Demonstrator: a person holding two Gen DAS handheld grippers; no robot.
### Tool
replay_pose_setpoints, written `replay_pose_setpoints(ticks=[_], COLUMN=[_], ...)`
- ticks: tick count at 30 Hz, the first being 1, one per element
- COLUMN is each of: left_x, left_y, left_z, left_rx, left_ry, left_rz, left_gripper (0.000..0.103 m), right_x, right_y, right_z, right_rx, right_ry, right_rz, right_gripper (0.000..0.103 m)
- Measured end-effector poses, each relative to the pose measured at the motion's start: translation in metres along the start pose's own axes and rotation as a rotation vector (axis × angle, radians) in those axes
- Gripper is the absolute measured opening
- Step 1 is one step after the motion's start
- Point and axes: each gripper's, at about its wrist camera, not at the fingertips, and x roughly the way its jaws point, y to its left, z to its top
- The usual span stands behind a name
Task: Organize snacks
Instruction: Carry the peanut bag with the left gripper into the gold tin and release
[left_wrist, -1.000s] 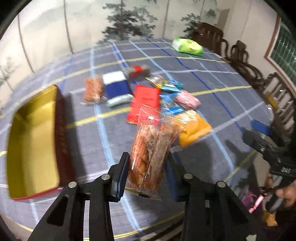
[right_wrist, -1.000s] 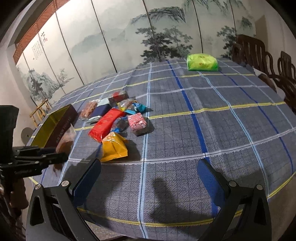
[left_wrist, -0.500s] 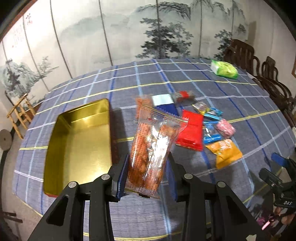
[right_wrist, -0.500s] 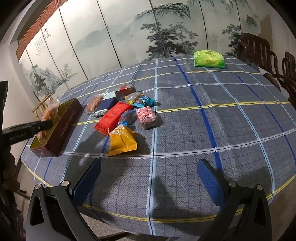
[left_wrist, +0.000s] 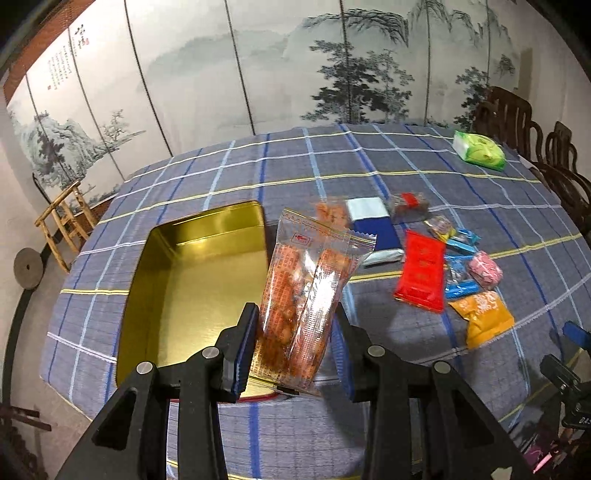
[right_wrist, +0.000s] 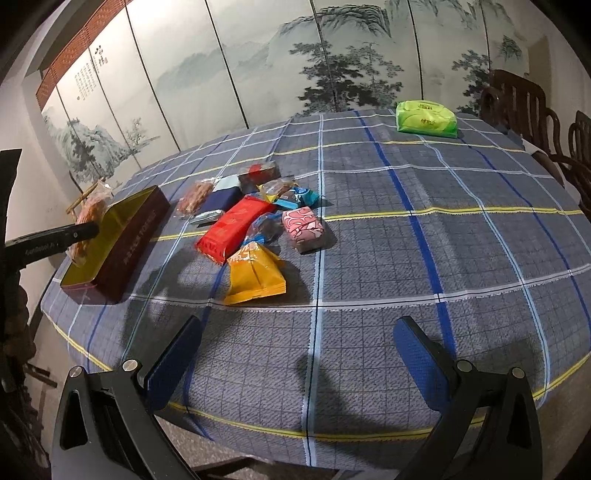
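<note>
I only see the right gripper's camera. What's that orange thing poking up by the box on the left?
Observer: A clear packet of orange snacks, pinched in the left gripper.
Operator: Is anything inside the box?
Observer: No, the left camera shows the tin's gold bottom bare.
Operator: Is the packet above the box?
Observer: Its lower end overlaps the tin's near right corner in the left view, but height is hard to judge.
Operator: Can you see my gripper?
Observer: Only a blue tip of the right gripper, at the left view's right edge.
</note>
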Motion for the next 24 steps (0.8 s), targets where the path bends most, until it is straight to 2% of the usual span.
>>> replay_pose_setpoints(ticks=[7,12,16,24], left_x=[0.021,0.058,0.096,0.149], left_y=[0.03,0.073,0.107,0.13], left_z=[0.009,0.028,0.04,0.051], left_rx=[-0.035,-0.098,-0.148,-0.125], left_ry=[0.043,0.125,0.198,0.271], left_rz=[0.031,0.05,0.095,0.204], left_gripper=[0.035,0.035,0.035,0.035], right_x=[0.0,0.0,0.001,0.006], right_y=[-0.001,-0.002,-0.003,-0.004], right_z=[-0.001,-0.001,-0.002,-0.002], right_rx=[0.003,0.002,0.001,-0.004], right_ry=[0.007,0.011,0.015,0.029], right_rz=[0.0,-0.002,-0.003,-0.01], right_gripper=[0.103,0.103,0.103,0.103])
